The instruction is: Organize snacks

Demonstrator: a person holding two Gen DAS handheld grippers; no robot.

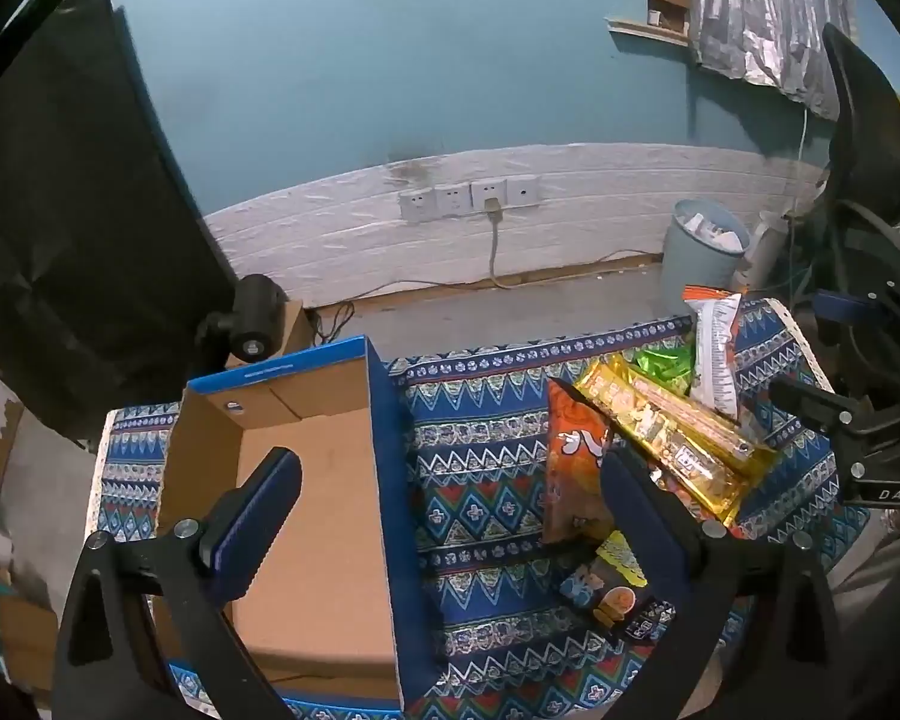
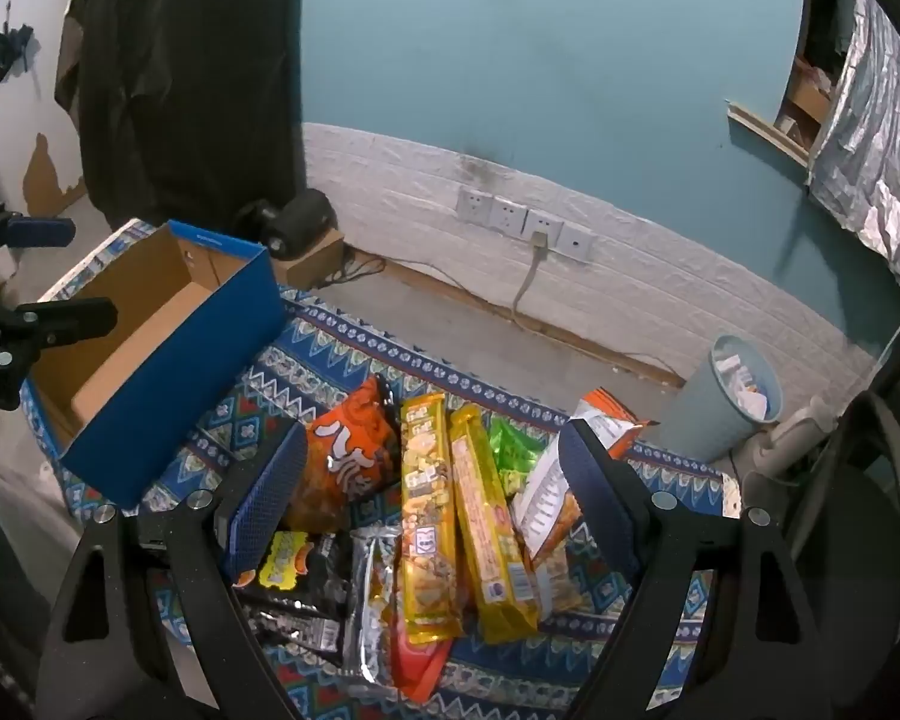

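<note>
Both claws gape over the patterned cloth (image 2: 342,354).
Left gripper (image 1: 450,480) and right gripper (image 2: 432,474) hold nothing; snack pile (image 2: 450,510) overlaps, lower packets half-buried; box (image 1: 324,480) cut off.

White letters "DAS" stand on the black body of the right gripper (image 1: 897,495), right of the snack pile. Print on the orange bag (image 2: 354,456) and other wrappers is unreadable.

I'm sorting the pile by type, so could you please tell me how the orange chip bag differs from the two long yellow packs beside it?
The orange chip bag is short, wide and puffy; the yellow packs are long, narrow and flat. The bag is orange with white characters; the packs are glossy yellow with snack pictures. The bag lies at the pile's left edge, nearest the blue box; the packs lie mid-pile. All look sealed and rest on the patterned cloth.
</note>
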